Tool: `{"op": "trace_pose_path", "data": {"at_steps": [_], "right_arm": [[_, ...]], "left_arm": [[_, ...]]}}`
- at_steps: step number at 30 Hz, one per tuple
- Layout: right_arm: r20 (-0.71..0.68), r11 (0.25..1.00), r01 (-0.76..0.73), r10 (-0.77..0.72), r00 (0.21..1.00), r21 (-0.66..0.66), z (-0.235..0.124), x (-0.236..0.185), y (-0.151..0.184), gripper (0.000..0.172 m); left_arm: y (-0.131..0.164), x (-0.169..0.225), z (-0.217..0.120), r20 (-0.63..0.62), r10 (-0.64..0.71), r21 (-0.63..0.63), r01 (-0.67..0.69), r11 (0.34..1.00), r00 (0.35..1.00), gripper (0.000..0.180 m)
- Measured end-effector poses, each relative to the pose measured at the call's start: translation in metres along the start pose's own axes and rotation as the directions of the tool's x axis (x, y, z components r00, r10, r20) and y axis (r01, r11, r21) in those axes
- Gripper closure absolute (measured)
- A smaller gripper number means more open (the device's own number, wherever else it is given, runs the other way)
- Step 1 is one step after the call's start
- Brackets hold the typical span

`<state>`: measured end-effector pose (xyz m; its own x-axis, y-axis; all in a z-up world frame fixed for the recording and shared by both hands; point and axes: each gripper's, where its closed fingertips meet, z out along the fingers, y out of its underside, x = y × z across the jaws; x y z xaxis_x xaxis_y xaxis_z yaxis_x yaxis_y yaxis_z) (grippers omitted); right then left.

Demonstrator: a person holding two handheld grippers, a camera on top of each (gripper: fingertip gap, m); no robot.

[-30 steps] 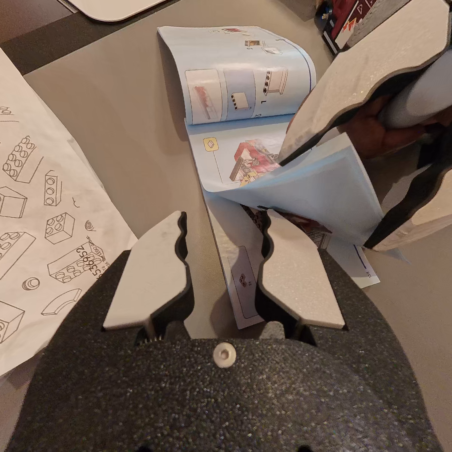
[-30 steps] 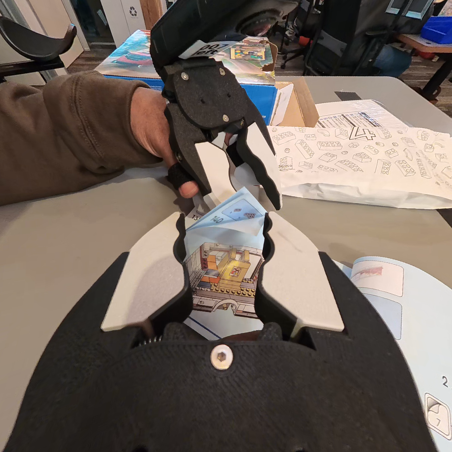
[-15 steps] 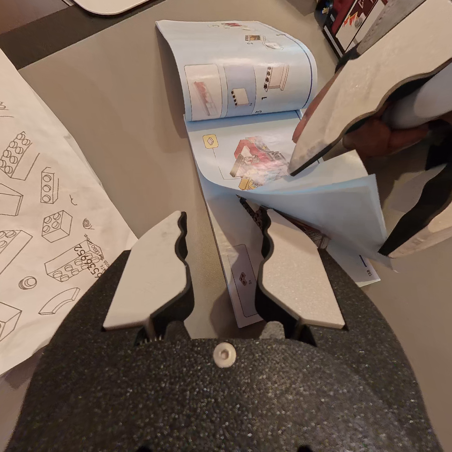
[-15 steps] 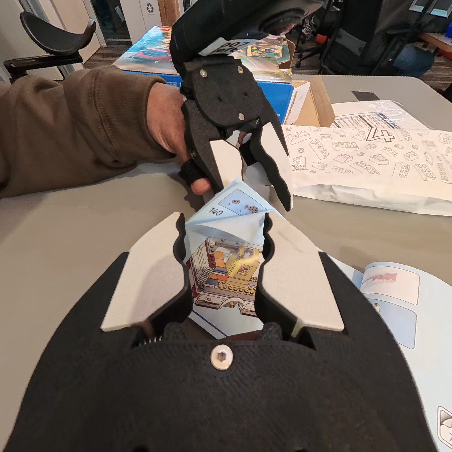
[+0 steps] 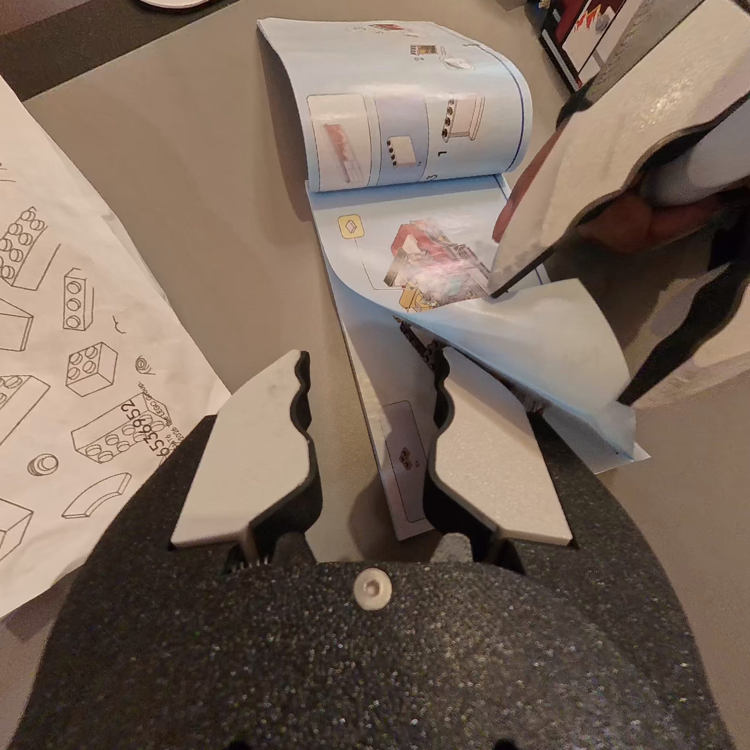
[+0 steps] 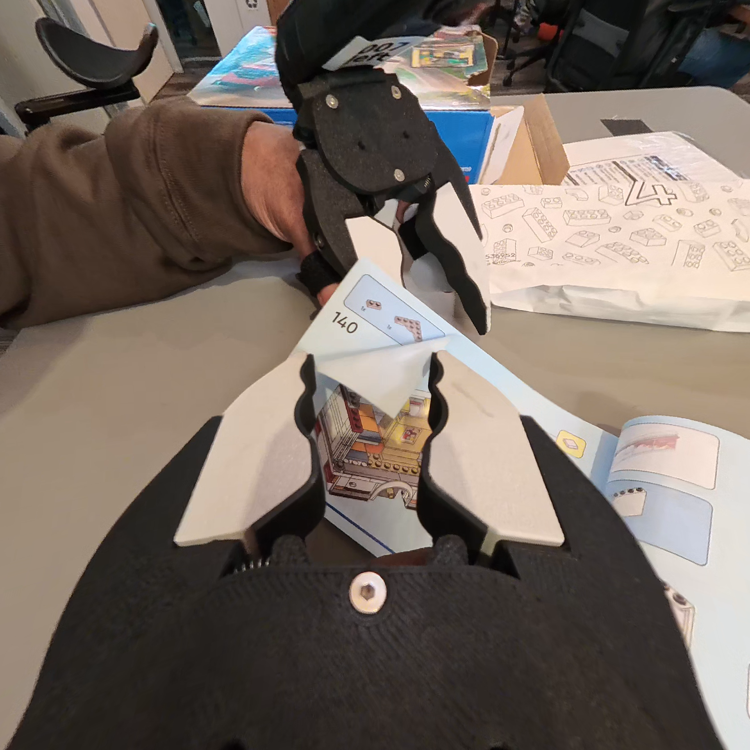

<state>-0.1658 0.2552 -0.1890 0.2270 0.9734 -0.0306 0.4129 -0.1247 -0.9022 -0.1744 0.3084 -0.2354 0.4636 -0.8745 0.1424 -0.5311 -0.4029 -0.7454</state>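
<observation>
The right gripper (image 6: 371,365) stands spread with a curled page corner (image 6: 377,385) of the light-blue instruction booklet (image 5: 410,231) loose between its fingers. The left gripper (image 5: 373,365), also spread and bare, hovers over the booklet's near edge. The booklet lies open on a grey table (image 6: 121,385) beside a white printed paper bag (image 6: 629,251) and a blue box (image 6: 466,130), with office chairs (image 6: 588,40) behind.

The left gripper (image 5: 371,357) fills the lower centre of its frame, jaws spread apart. The right gripper (image 6: 369,359) likewise stands with jaws parted, facing the left one in its upper centre.
</observation>
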Motion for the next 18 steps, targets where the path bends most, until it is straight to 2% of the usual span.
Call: {"op": "trace_pose_path", "data": {"at_steps": [5,10,18], "right_arm": [[-0.015,0.988,-0.151,0.151,0.988,-0.026,0.0,0.01,0.004,0.125],[-0.07,0.952,-0.3,0.296,0.953,-0.062,0.0,0.022,0.012,0.125],[-0.257,0.938,-0.312,0.268,0.929,-0.149,-0.007,0.036,0.023,0.112]], "left_arm": [[0.0,0.0,0.0,0.001,0.004,-0.003,-0.004,1.0,1.0,0.121],[0.001,0.001,0.001,-0.001,0.006,-0.006,-0.006,1.0,1.0,0.121],[0.002,0.002,0.002,-0.002,0.01,-0.014,-0.01,1.0,1.0,0.121]]}}
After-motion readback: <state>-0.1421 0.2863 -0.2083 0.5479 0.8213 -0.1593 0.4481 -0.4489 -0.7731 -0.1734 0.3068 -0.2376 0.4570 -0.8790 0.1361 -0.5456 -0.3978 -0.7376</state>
